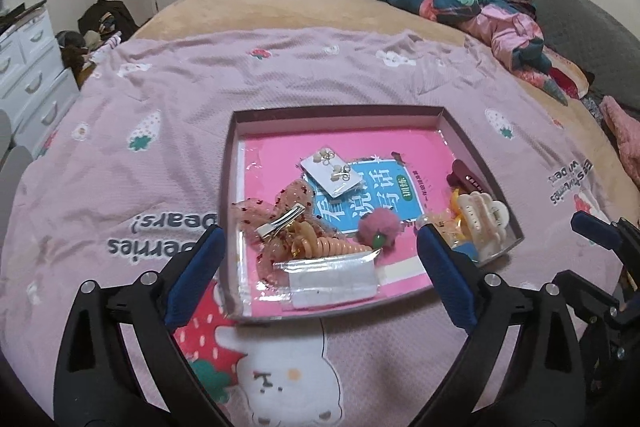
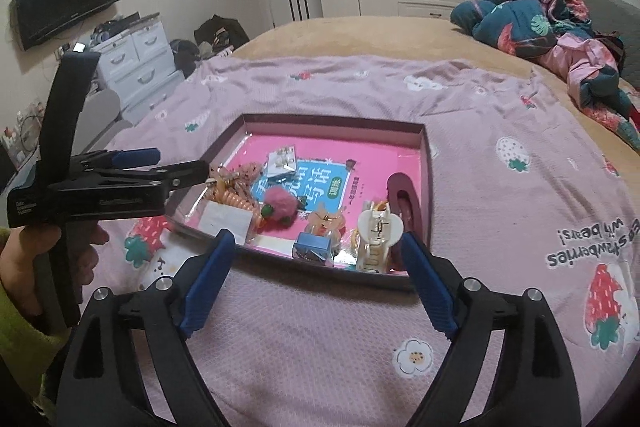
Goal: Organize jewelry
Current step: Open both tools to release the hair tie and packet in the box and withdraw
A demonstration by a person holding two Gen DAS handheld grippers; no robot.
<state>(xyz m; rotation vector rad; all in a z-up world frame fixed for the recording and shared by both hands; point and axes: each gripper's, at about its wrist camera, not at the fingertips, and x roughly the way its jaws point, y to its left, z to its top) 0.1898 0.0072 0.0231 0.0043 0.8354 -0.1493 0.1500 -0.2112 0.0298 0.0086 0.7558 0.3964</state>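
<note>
left wrist view: left hand-held gripper [image 1: 320,259] is spread wide with nothing in it, hovering over the near edge of the tray [image 1: 340,111] on the bed [image 1: 280,67]. all the jewelry is in the tray: earring card [image 1: 334,175] in the middle on the book [image 1: 372,195], lace bow [image 1: 276,215] with its metal clip at the near left, coil tie [image 1: 332,247] touching it, pompom [image 1: 378,227] just right of that, cream claw clip [image 1: 484,223] and maroon clip [image 1: 464,177] along the right wall. there's a taped packet [image 1: 332,279] at the near edge too.

right wrist view: right hand-held gripper [image 2: 316,271] is also spread and empty, lined up with the near right corner where the claw clip [image 2: 376,235], a little blue box [image 2: 314,247] and an orange clip [image 2: 326,221] sit crowded together. the left gripper [image 2: 192,171] shows from the side by the tray's left wall.

what could go wrong imo: the stuff is piled close, so closing on one piece could snag its neighbour, esp. bow + coil tie. the tray is on soft bedding, so pushing on the rim could tip it and slide everything. and both grippers going in together could bump each other.
</note>
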